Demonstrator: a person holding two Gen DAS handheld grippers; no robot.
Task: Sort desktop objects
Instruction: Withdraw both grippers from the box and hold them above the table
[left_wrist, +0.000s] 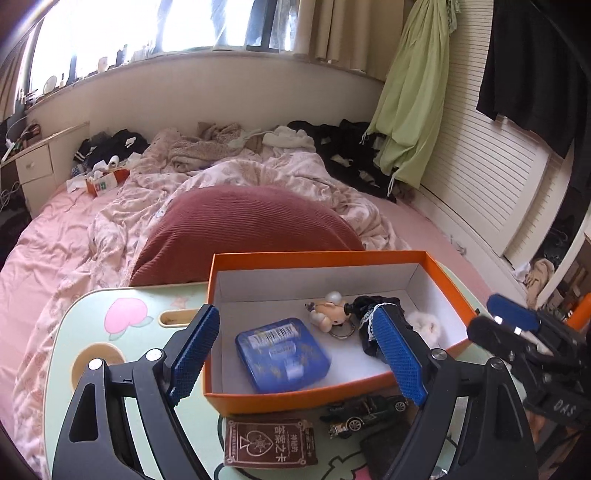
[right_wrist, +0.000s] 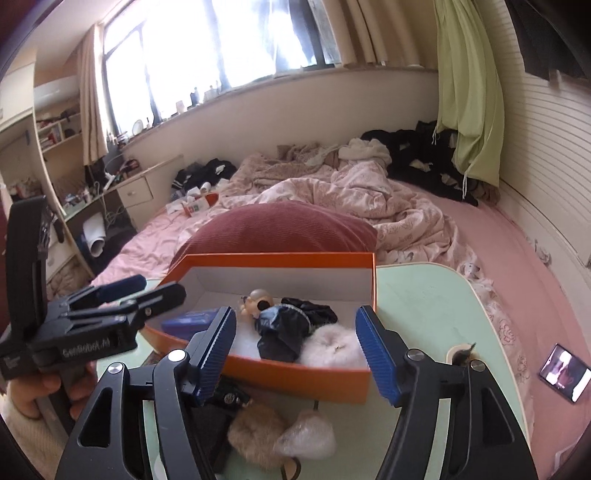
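1. Orange box (left_wrist: 295, 398) is our landmark: it sits open on the green counter (left_wrist: 92, 325), with the bed (left_wrist: 55, 240) and a red pillow (left_wrist: 243, 225) behind it.
2. Inside the box we see a blue plastic case (left_wrist: 282, 354) near its front-left corner, a small figure keychain (left_wrist: 328, 314) toward the middle, a dark cloth item (right_wrist: 291, 325) just beside the keychain, and a white fluffy piece (right_wrist: 332, 349) at the right end.
3. In front of the box, on the counter, lie a brown card pack (left_wrist: 269, 443) and a toy car (left_wrist: 365, 410) right against the front wall.
4. From the right wrist view we also see a tan fluffy ball (right_wrist: 255, 432) and a bubble-wrapped lump (right_wrist: 308, 435) in front of the box, touching each other.
5. Our left hand-held gripper (left_wrist: 295, 354) hangs with jaws wide apart, holding nothing, its fingers framing the left half of the box.
6. Our right hand-held gripper (right_wrist: 295, 354) is likewise spread wide and empty, over the front wall of the box toward the right end.
7. A phone (right_wrist: 563, 373) lies on the bed, well to the right of the box.
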